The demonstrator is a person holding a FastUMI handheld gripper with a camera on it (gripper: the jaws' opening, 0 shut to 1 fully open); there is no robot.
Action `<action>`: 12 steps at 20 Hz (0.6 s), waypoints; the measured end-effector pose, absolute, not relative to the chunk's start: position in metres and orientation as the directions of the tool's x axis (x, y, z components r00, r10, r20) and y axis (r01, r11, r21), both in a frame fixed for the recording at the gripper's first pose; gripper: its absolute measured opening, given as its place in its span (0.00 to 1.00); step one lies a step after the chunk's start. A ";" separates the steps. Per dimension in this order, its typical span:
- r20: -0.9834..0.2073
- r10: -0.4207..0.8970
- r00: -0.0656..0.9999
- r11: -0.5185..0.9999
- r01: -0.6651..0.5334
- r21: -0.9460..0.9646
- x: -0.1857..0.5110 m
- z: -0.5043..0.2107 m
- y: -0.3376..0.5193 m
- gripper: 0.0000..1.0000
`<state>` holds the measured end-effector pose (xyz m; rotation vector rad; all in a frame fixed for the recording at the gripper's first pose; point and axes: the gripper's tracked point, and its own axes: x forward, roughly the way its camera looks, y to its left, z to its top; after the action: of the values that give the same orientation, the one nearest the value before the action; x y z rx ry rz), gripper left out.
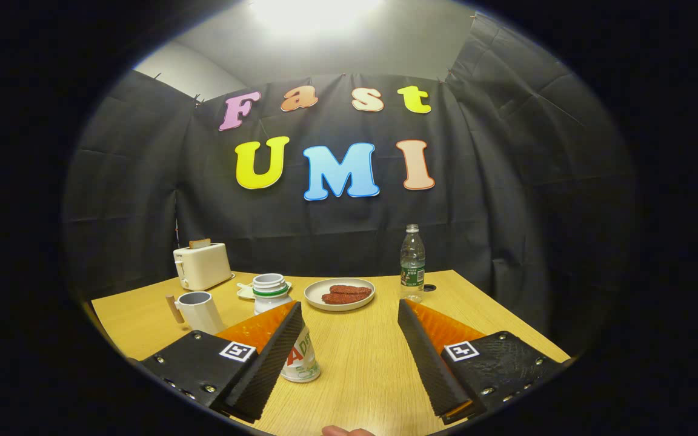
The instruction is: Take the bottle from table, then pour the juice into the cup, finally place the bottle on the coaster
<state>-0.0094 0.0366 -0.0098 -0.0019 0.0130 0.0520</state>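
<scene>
Gripper view takes in the wooden table [355, 363] first, with the task's things set across it. The gripper [349, 321] hangs above the near edge with its jaws spread wide, holding nothing. Its left finger overlaps the white juice bottle [276, 300], cap off, which stands just ahead; whether they touch I cannot tell. The bottle is not between the fingers, so the first step, taking it from the table, looks not yet done. The next move calls for shifting left until the bottle sits between both fingers, then closing on its body. The white cup [199, 310] with a wooden handle stands just left of the bottle, close enough to bump. Beyond are a toaster [202, 265], a plate [340, 293] of reddish food and a clear water bottle [412, 261]. What may be the coaster [245, 292] peeks out behind the juice bottle, and a small dark disc [429, 287] lies by the water bottle; which is meant I cannot tell
</scene>
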 end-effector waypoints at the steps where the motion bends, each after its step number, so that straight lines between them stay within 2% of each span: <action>1: -0.012 0.057 0.998 0.998 -0.057 -0.006 -0.011 -0.010 0.041 0.97; 12: -0.026 0.065 0.998 0.997 -0.066 -0.046 0.006 -0.050 0.108 0.98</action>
<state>0.0061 0.1084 -0.0500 -0.0468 0.0244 0.0659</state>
